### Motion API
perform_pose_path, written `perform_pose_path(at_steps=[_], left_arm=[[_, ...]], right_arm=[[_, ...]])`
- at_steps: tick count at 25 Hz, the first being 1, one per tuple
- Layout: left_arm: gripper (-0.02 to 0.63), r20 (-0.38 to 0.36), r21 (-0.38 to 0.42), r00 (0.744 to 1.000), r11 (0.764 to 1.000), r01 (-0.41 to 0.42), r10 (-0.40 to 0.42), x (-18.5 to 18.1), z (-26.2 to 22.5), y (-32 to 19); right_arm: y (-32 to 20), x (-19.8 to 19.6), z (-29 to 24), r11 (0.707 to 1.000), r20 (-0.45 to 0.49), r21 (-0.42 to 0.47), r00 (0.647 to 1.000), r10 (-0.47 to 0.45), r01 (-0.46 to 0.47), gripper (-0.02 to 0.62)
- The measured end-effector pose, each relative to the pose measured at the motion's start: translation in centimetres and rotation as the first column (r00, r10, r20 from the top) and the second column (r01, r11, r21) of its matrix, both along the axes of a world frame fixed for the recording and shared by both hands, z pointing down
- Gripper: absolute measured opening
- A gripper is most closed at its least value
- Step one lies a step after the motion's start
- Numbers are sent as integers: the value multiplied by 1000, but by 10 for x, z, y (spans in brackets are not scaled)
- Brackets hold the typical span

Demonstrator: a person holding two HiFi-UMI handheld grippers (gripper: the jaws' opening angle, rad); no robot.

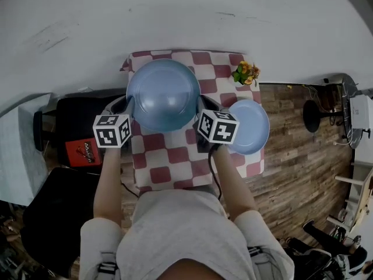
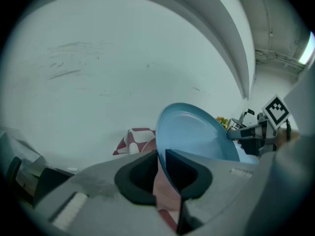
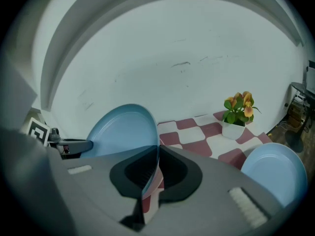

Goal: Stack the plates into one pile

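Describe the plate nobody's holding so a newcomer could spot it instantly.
Find the red-and-white checked cloth against the white wall. At its right edge, nearer the person than the potted flowers, lies a pale blue plate. Unlike the other blue plate, gripped at its rim by the left gripper and right gripper, it lies flat and untouched.

Left forearm (image 1: 108,179), right forearm (image 1: 231,177) stretched forward, near parallel. Left tongs (image 1: 129,106) clamped on left rim of large blue plate (image 1: 163,93); right tongs (image 1: 200,108) clamped on opposite rim. Both angled downward.
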State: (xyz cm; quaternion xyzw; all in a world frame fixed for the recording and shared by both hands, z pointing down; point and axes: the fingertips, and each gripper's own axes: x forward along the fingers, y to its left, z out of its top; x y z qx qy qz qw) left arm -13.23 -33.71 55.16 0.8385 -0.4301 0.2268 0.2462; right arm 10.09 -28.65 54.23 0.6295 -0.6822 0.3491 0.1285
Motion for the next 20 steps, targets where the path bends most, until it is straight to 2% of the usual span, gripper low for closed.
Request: perform_pose_path(at_steps=[12, 20], left_arm=[[55, -3, -87, 997, 993, -82, 83, 3, 48, -26], [64, 19, -129, 993, 985, -115, 118, 1, 70, -26]], right_arm=[[-8, -2, 45, 991, -11, -99, 996, 92, -92, 14], [-5, -5, 63, 983, -21, -147, 994, 107, -109, 15]])
